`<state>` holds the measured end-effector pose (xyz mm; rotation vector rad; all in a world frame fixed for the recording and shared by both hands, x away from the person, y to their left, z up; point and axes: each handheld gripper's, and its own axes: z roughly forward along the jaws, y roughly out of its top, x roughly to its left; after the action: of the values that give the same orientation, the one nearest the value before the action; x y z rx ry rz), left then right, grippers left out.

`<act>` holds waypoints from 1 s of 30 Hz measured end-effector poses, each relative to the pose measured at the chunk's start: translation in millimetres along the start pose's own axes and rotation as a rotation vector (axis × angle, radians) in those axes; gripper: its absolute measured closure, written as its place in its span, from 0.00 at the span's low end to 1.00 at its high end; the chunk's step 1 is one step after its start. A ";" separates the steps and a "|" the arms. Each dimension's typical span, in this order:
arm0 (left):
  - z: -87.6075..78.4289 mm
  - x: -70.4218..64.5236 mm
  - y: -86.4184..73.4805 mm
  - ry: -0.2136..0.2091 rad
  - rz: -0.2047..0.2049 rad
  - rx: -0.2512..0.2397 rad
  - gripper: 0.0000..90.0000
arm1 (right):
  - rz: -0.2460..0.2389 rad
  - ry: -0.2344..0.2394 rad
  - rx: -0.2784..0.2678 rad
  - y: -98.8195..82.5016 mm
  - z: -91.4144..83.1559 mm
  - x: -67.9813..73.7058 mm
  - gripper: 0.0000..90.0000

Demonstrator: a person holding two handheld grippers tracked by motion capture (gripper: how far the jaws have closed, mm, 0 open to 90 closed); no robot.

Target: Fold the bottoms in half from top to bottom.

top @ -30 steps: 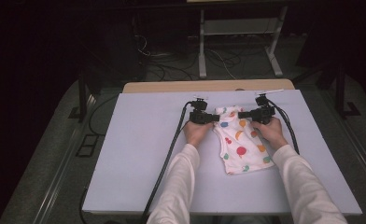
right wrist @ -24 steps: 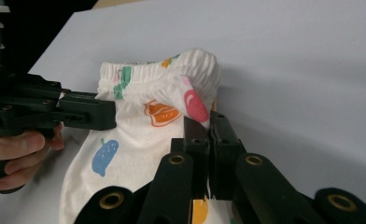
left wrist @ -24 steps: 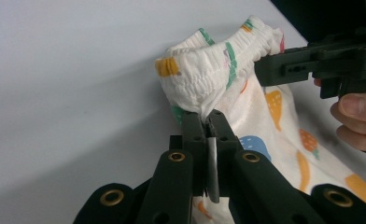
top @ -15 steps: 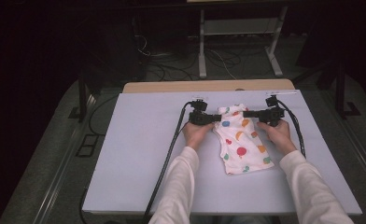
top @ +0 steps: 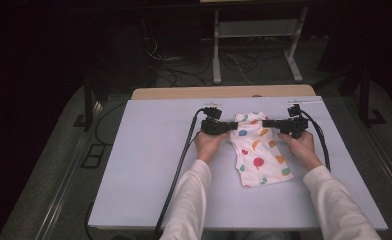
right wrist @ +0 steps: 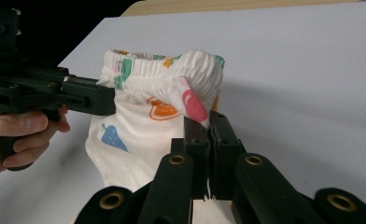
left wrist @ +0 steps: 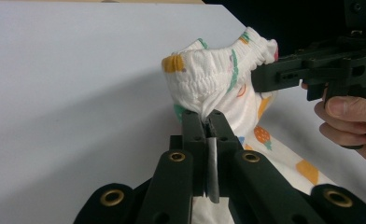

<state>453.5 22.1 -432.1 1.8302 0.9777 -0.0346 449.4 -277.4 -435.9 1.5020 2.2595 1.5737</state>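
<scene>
I am holding the shorts (top: 258, 150) by their elastic waistband with both tools, one at each end. My left hand-held gripper (top: 230, 125) is clamping shut on the band's left end, its jaws pinching a fold of white cloth in the left gripper view. My right hand-held gripper (top: 267, 123) is clamping shut on the other end, biting the cloth by a red print. The waistband is lifting off the bench (top: 144, 165) at its far middle, while the legs are lying flat on it, pointing toward me.

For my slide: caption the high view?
Both grippers pinch the waistband of fruit-print shorts on a white table.
</scene>
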 end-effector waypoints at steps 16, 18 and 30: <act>-5.6 -15.5 0.0 -0.015 0.027 0.002 0.97 | -0.034 0.009 -0.008 -4.3 -11.1 3.5 0.96; -6.8 -17.9 0.5 -0.011 0.034 0.007 0.97 | -0.036 0.009 -0.007 -5.0 -11.4 3.6 0.96; -12.2 -34.0 -1.1 -0.033 0.049 0.002 0.97 | -0.069 0.004 -0.001 -6.1 -23.2 9.1 0.96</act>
<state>425.2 11.4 -412.2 1.8492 0.9102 -0.0360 429.1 -288.0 -424.4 1.4050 2.2859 1.5606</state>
